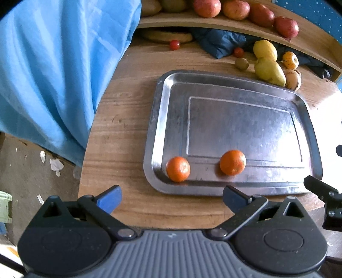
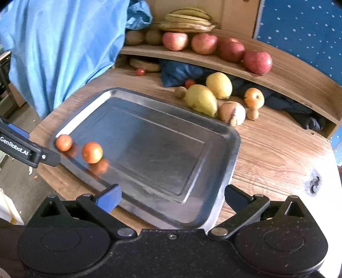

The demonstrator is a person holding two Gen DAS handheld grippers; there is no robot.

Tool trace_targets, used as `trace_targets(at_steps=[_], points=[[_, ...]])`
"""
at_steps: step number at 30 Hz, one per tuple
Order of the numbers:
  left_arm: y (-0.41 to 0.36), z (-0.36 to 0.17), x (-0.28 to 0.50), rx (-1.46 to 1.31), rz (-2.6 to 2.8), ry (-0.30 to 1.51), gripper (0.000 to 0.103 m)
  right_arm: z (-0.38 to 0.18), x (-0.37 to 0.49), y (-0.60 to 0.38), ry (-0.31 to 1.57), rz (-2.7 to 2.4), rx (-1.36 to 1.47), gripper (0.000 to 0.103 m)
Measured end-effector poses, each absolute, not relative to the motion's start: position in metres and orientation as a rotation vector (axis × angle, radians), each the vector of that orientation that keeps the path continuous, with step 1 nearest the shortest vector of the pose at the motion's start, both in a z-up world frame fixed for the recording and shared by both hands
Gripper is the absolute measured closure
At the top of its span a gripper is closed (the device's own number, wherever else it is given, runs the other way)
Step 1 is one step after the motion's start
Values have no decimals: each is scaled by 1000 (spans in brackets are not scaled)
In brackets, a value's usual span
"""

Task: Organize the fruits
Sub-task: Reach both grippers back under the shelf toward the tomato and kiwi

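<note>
A metal tray lies on the round wooden table. Two small oranges sit in its near-left corner: one by the rim, one beside it. My left gripper is open and empty, just short of the tray's near edge. My right gripper is open and empty over the tray's near corner. Beyond the tray lie a pear, a lemon, a yellow-orange apple and small tomatoes.
A curved wooden shelf at the back carries several red apples, kiwis and bananas. A blue cloth hangs at the left. Dark cloth lies under the shelf. The table edge drops to the floor at the left.
</note>
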State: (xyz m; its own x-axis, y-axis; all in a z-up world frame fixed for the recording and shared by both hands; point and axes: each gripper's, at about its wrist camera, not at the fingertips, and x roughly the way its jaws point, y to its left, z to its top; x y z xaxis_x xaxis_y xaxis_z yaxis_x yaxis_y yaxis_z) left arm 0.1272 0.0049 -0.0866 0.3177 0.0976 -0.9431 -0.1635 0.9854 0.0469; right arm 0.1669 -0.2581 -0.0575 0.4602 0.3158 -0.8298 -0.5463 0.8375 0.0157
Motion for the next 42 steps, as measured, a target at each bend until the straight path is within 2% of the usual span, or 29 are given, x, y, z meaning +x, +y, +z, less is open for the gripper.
trace_targets(at_steps=[21, 42], points=[[17, -77, 213, 15, 115, 1168, 1, -57, 214, -240, 938, 446, -193, 1], [39, -94, 284, -32, 109, 1084, 1, -53, 277, -192, 878, 466, -312, 1]])
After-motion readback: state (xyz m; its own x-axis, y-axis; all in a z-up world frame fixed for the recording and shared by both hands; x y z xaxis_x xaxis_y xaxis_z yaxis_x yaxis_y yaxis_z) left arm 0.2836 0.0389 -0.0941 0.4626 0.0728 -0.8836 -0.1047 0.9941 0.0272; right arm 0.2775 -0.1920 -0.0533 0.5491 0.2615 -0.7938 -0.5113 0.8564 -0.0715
